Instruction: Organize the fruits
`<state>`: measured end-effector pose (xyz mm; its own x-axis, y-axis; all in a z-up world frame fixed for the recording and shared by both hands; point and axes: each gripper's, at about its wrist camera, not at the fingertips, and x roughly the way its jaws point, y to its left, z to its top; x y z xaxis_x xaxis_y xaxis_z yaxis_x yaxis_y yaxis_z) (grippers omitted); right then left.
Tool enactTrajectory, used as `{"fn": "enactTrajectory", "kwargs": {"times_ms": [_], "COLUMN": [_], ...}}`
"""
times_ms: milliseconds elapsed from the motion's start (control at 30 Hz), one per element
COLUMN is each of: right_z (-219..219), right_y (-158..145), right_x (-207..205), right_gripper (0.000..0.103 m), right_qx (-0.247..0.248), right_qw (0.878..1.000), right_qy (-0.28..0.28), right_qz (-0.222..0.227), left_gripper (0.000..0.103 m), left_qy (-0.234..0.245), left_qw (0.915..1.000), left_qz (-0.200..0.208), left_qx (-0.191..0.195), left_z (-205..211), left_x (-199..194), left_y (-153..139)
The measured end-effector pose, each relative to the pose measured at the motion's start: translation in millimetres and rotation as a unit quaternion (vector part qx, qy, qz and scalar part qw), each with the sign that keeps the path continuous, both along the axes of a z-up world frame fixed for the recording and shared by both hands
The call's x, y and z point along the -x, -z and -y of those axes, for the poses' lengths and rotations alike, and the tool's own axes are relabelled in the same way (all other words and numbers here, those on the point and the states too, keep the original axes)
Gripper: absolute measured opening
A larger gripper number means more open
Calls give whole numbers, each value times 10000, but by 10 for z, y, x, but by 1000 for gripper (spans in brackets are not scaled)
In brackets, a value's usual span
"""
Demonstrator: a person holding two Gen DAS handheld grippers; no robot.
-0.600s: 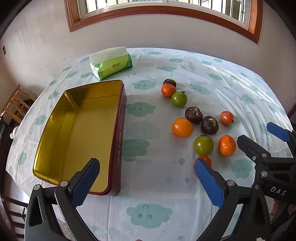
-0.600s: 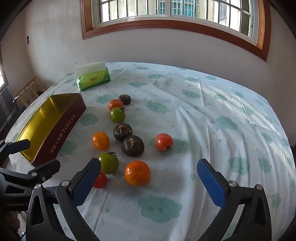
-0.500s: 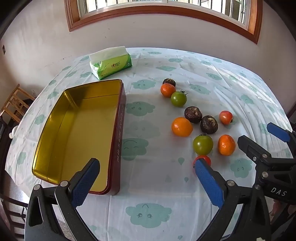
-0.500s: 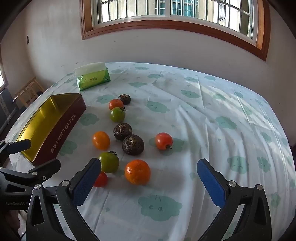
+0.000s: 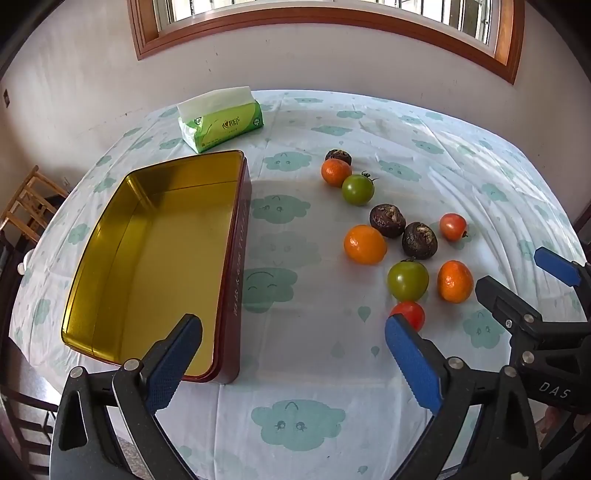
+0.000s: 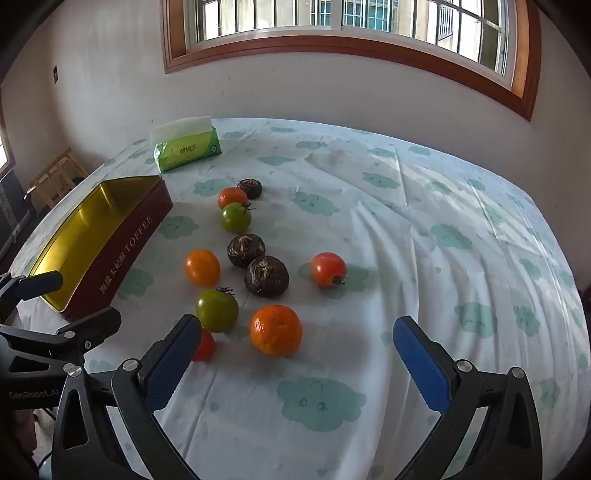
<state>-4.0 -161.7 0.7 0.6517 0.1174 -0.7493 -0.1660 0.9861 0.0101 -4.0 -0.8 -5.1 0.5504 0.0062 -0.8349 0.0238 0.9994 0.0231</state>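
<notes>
Room's got a big wood-framed window (image 6: 354, 33) behind a counter (image 6: 424, 229) covered in a cloud-print cloth. Open gold tin (image 5: 155, 254) sits on the left side, nothing in it, with a green tissue pack (image 5: 221, 123) just past its far end. The fruits are all loose on the cloth to the right of the tin: three oranges (image 6: 276, 329), two green tomatoes (image 6: 217, 310), two red tomatoes (image 6: 328, 269) and three dark brown ones (image 6: 266, 276). Left tool (image 5: 293, 362) hangs low over the tin's near corner, jaws spread wide, holding nothing. Right tool (image 6: 295, 363) is wide open too, with the nearest orange between its fingers but not touching.
</notes>
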Motion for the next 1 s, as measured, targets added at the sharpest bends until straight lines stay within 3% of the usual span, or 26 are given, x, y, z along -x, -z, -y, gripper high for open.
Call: {"fn": "enactTrajectory", "kwargs": {"times_ms": [1000], "right_z": [17], "right_y": [94], "right_x": [20], "right_gripper": [103], "right_qx": [-37], "right_qw": [10000], "right_qy": [37], "right_qz": [-50], "left_gripper": [95], "left_qy": [85], "left_qw": [9998], "left_qz": [176], "left_qx": [9], "left_z": [29], "left_x": [29], "left_y": [26]}}
